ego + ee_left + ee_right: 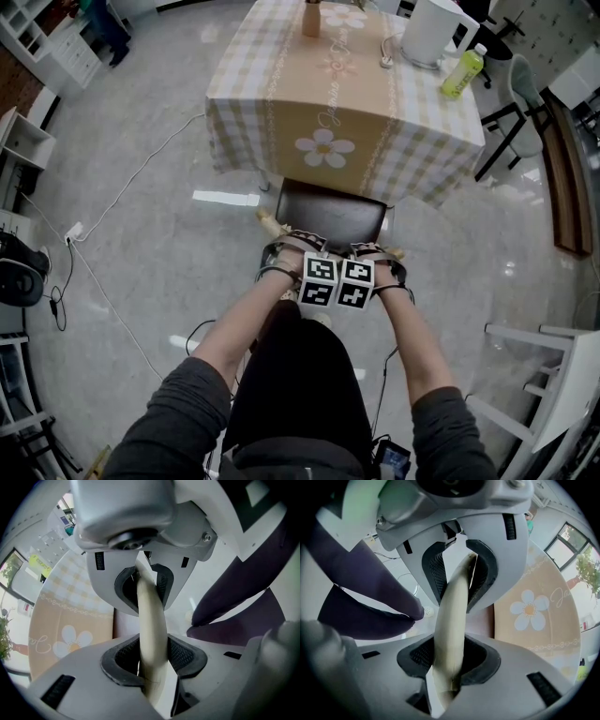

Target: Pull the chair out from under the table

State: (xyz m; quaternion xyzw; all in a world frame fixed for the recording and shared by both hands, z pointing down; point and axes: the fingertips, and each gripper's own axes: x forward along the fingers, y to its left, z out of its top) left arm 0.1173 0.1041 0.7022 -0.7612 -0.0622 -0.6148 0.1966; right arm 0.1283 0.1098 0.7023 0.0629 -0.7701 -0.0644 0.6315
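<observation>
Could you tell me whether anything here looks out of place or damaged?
Nothing stands out. The dark-seated wooden chair stands square to the checked-cloth table, the left gripper and right gripper clamp its pale back rail, and nothing on the table has spilled. Only a white cable trails loose over the floor.

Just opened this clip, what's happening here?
A person stands behind a chair at the cloth-covered table, with the left gripper and the right gripper both clamped on the chair's pale top rail. Most of the dark seat shows in front of the cloth's hem, so the chair looks partly pulled out.
</observation>
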